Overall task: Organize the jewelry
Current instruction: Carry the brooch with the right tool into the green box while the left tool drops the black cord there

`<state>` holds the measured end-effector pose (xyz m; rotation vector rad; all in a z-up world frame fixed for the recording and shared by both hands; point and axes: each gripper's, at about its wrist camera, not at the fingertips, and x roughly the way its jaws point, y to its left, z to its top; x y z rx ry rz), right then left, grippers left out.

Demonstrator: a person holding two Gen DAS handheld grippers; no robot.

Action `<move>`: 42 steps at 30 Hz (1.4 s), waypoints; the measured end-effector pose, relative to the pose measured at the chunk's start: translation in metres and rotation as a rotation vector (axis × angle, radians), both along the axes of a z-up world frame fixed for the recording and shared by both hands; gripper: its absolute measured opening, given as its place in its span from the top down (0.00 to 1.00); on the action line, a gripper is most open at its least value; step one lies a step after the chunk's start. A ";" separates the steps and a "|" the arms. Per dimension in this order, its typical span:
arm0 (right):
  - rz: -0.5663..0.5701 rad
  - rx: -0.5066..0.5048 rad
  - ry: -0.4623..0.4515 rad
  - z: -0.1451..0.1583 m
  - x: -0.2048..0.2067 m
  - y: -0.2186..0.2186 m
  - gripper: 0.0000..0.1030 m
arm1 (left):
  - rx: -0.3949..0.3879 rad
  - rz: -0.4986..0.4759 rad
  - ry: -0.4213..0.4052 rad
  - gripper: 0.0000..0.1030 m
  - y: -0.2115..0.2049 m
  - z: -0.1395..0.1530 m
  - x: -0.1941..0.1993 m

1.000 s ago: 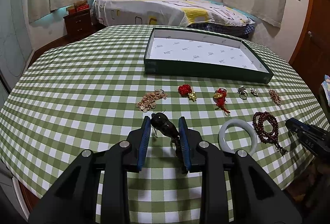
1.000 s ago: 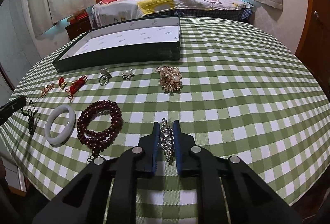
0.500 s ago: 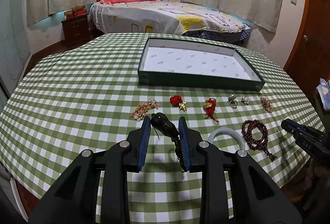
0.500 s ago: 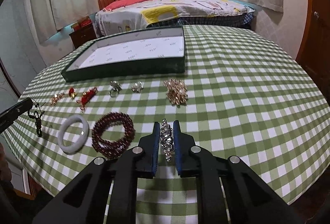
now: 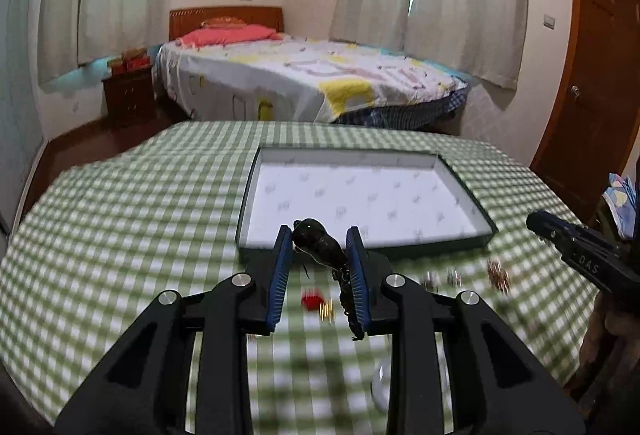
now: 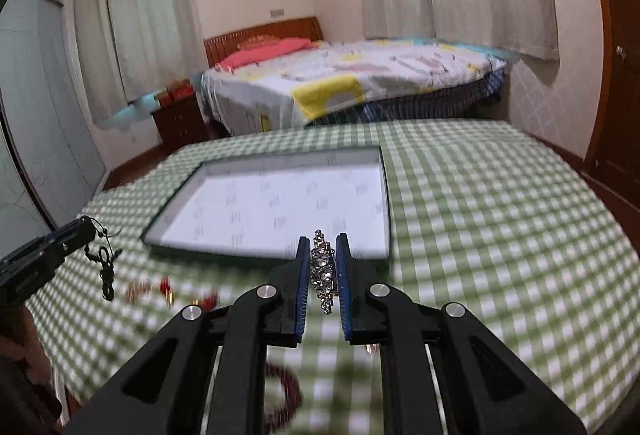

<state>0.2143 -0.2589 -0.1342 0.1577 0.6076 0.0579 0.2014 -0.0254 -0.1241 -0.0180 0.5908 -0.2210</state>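
- Step in hand, by my judgement: both pieces are lifted and in transit toward the green tray (image 5: 486, 231), which sits near the far edge of the bench (image 5: 120, 219); its white lining shows bare.
- Left claw (image 5: 320, 265): jaws part-closed, gripping a black pendant (image 5: 316, 241) on a dark cord; the pendant sits at the fingertips, in line with the tray's near-left corner.
- Right claw (image 6: 324, 275): closed on a rhinestone piece (image 6: 324, 271), held upright between the pads, in line with the tray's near-right corner.
- Both claws are raised above the bench and aimed forward, roughly level.
- Remaining jewellery lies blurred along the tray's near side.
- Next move calls for carrying each piece over the near wall, lowering, then opening; the dangling cord could snag the rim.
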 end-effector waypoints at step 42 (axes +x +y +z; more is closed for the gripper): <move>-0.033 0.004 0.170 -0.043 0.203 -0.018 0.53 | -0.021 0.013 0.223 0.43 -0.026 -0.061 0.230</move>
